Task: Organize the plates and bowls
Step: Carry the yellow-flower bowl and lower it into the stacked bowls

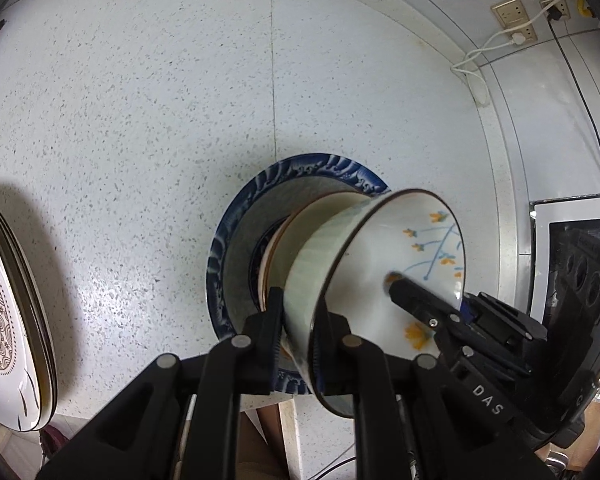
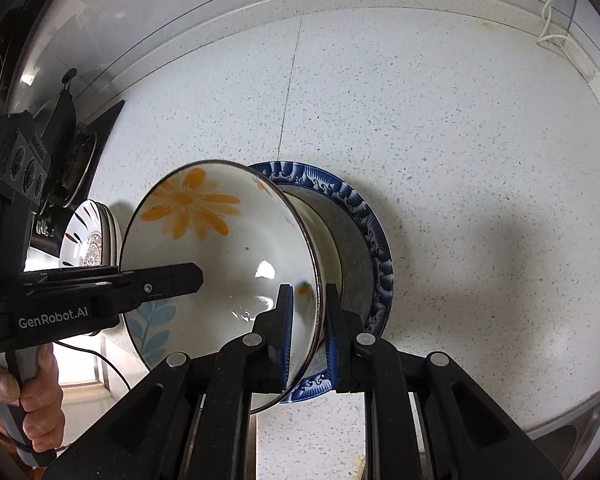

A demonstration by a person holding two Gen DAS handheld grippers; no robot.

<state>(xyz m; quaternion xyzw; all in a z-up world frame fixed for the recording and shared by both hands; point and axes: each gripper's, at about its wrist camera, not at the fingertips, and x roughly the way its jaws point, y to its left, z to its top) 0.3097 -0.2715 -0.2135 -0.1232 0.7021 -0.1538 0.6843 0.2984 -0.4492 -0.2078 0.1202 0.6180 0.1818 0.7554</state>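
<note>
1. Flowered bowl (image 2: pixel 220 248): held by its rim over the blue-rimmed plate (image 2: pixel 374 236), above a cream bowl (image 1: pixel 300 232) already nested there.
2. Right tongs (image 2: pixel 308 332): clamped on the bowl's rim, one finger inside, one outside.
3. Left tongs (image 1: pixel 300 328): clamped on the opposite rim.
4. Risk: a thin rim grip on glazed ware could slip or tilt, chipping the cream bowl.
5. Patterned plate stack (image 1: pixel 8 312): well left of the blue-rimmed plate.
6. Tabletop (image 2: pixel 460 160): front edge lies just near the plate; open room behind and right.

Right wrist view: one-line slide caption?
Both tools grip the flowered bowl's rim above the blue-rimmed plate.
</note>
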